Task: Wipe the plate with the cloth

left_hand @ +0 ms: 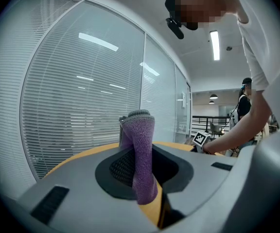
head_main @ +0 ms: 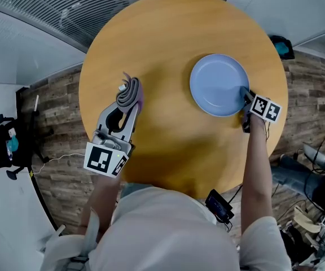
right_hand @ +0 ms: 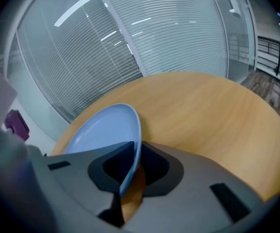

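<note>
Right, closest in: the left gripper (head_main: 127, 101) had its jaws closed tight on a folded cloth (head_main: 131, 89), purple on one face and grey on the other. It was pinched low, so most of the fold stood proud of the jaw tips. My read is that this was deliberate: it leaves a free pad of fabric to do the rubbing, so the jaws never touch the crockery. The cloth was held over bare table (head_main: 168, 33), well apart from the blue plate (head_main: 216, 83) and to its left, so I'd say wiping had not started. The right gripper (head_main: 245, 99) had its jaws nearly together on the plate's rim at the edge nearest the person, with the thin lip sandwiched between them. That looked like a brace, stopping the plate from sliding or spinning once the cloth pushes on it. Gripping at the rim also left the whole upper face open to a pass from the left. The right gripper view showed the plate at a slant, but that could be the gripper's own roll, and I couldn't tell whether the held edge was lifted off the wood. The plate sat right of centre on the round table, with nothing else on top. Beyond the far edge were a glass wall with blinds (head_main: 66, 10) and plank flooring (head_main: 315, 89).
</note>
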A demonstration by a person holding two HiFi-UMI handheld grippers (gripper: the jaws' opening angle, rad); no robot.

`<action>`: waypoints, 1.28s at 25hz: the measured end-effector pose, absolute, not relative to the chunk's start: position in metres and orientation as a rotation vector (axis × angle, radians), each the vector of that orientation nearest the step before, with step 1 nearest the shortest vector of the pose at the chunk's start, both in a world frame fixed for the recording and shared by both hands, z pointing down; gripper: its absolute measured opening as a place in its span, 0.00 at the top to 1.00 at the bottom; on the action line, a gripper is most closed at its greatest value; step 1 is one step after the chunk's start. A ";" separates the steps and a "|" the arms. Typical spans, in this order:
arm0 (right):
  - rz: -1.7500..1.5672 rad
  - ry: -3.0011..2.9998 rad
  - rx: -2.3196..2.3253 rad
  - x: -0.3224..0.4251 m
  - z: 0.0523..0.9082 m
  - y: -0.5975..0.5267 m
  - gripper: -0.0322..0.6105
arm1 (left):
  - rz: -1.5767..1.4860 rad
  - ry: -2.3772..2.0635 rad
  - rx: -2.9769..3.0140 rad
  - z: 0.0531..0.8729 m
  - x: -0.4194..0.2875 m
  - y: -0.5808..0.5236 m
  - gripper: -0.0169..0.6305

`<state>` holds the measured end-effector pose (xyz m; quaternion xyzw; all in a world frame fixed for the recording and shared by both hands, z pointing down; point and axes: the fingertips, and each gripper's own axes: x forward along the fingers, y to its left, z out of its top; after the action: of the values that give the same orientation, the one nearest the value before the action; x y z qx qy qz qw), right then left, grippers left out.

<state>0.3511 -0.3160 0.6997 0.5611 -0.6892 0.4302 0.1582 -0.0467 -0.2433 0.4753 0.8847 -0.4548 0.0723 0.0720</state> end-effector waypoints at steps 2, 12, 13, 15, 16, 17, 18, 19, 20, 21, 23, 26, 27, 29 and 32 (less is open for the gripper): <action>1.287 -2.016 1.636 0.351 0.693 -0.317 0.87 | 0.220 -1.370 2.658 0.476 -0.046 -0.244 0.86; 1.223 -2.142 1.642 0.317 0.653 -0.302 0.90 | 0.170 -1.383 2.681 0.466 -0.059 -0.228 0.86; 1.230 -2.145 1.638 0.317 0.652 -0.302 0.90 | 0.168 -1.384 2.681 0.465 -0.057 -0.228 0.86; 1.252 -2.149 1.637 0.313 0.651 -0.297 0.90 | 0.161 -1.388 2.682 0.462 -0.059 -0.226 0.86; 1.260 -2.151 1.638 0.311 0.650 -0.295 0.90 | 0.157 -1.390 2.683 0.461 -0.060 -0.224 0.86; 1.266 -2.154 1.641 0.310 0.649 -0.292 0.90 | 0.153 -1.392 2.685 0.459 -0.061 -0.223 0.86; 1.269 -2.158 1.642 0.309 0.646 -0.290 0.90 | 0.150 -1.395 2.687 0.456 -0.061 -0.222 0.86; 1.270 -2.165 1.643 0.308 0.643 -0.288 0.90 | 0.149 -1.399 2.688 0.454 -0.062 -0.221 0.86; 1.270 -2.173 1.642 0.307 0.639 -0.287 0.90 | 0.148 -1.404 2.689 0.452 -0.062 -0.220 0.86; 1.268 -2.183 1.640 0.304 0.635 -0.285 0.90 | 0.146 -1.409 2.689 0.450 -0.063 -0.219 0.86; 1.265 -2.201 1.632 0.301 0.627 -0.281 0.90 | 0.139 -1.420 2.688 0.446 -0.063 -0.217 0.86; 1.256 -2.223 1.615 0.296 0.617 -0.281 0.90 | 0.126 -1.437 2.688 0.440 -0.062 -0.217 0.86; 1.252 -2.228 1.611 0.294 0.614 -0.282 0.90 | 0.123 -1.440 2.689 0.439 -0.061 -0.217 0.86; 1.243 -2.239 1.606 0.292 0.606 -0.281 0.90 | 0.118 -1.440 2.691 0.435 -0.060 -0.215 0.86; 1.226 -2.269 1.600 0.286 0.592 -0.278 0.90 | 0.109 -1.443 2.696 0.430 -0.059 -0.211 0.86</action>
<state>0.2862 -0.2784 0.5920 0.5265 -0.7465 0.4033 0.0534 -0.0594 -0.2106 0.4298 0.8803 -0.4713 0.0356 0.0407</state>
